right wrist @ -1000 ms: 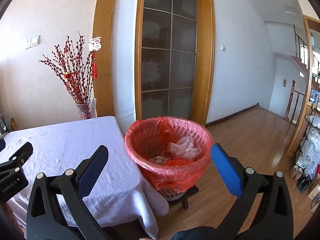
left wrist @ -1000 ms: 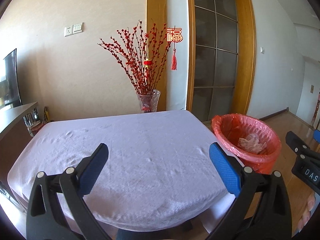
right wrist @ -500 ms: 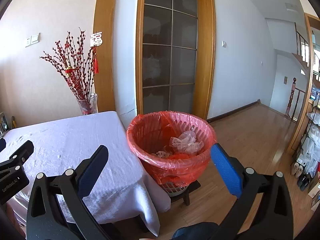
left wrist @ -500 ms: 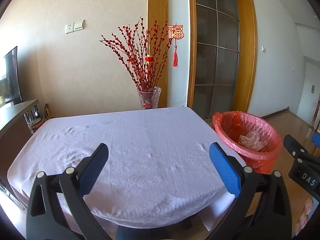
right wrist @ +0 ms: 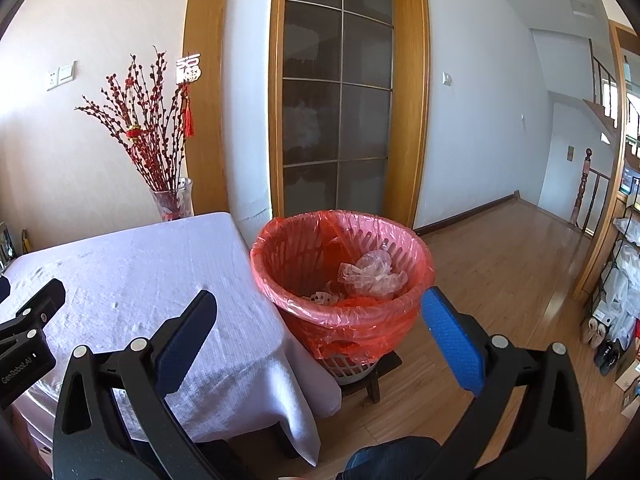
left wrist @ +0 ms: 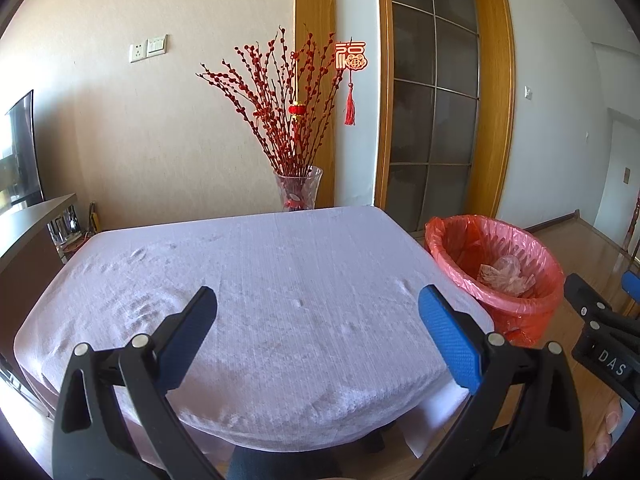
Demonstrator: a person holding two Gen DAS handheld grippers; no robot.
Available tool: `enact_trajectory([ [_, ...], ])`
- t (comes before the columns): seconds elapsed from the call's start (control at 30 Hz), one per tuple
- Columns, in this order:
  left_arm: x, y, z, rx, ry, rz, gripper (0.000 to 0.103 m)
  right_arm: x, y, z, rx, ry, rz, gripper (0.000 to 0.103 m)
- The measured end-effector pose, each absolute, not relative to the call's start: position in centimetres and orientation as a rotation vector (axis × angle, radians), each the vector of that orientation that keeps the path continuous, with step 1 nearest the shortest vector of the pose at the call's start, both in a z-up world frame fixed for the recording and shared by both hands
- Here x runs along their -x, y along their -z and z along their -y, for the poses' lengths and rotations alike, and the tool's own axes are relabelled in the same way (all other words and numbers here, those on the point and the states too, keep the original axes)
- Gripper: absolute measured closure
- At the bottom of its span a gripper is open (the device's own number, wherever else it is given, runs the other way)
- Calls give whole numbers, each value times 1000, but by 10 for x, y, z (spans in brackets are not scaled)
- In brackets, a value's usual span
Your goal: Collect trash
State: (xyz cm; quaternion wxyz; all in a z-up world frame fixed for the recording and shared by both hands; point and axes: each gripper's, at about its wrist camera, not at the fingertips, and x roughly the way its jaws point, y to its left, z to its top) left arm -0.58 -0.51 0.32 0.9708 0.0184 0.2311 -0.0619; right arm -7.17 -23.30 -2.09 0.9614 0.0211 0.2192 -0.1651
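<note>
A trash bin (right wrist: 344,276) lined with a red bag stands on a low stool beside the table's right side; crumpled clear plastic (right wrist: 370,274) and other scraps lie inside. The same trash bin (left wrist: 496,272) shows at the right in the left wrist view. My right gripper (right wrist: 318,320) is open and empty, held back from the bin's near rim. My left gripper (left wrist: 316,320) is open and empty above the near edge of the table (left wrist: 260,280), whose white cloth is bare. The right gripper's body (left wrist: 600,336) shows at the right edge of the left wrist view.
A glass vase of red branches (left wrist: 298,192) stands at the table's far edge against the wall. A dark cabinet (left wrist: 24,240) is on the left. A glass door (right wrist: 340,120) is behind the bin. Wooden floor (right wrist: 500,272) stretches right toward a shoe rack (right wrist: 616,300).
Both grippers have drawn back and risen slightly, so the table and bin look a little farther away. Both stay open and empty.
</note>
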Motion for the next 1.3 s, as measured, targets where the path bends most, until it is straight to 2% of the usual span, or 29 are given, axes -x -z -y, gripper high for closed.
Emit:
enact_trajectory([
  [1.3,5,-5,6,-33,114,-466,4,70,22,232,-45,330,-448,2],
])
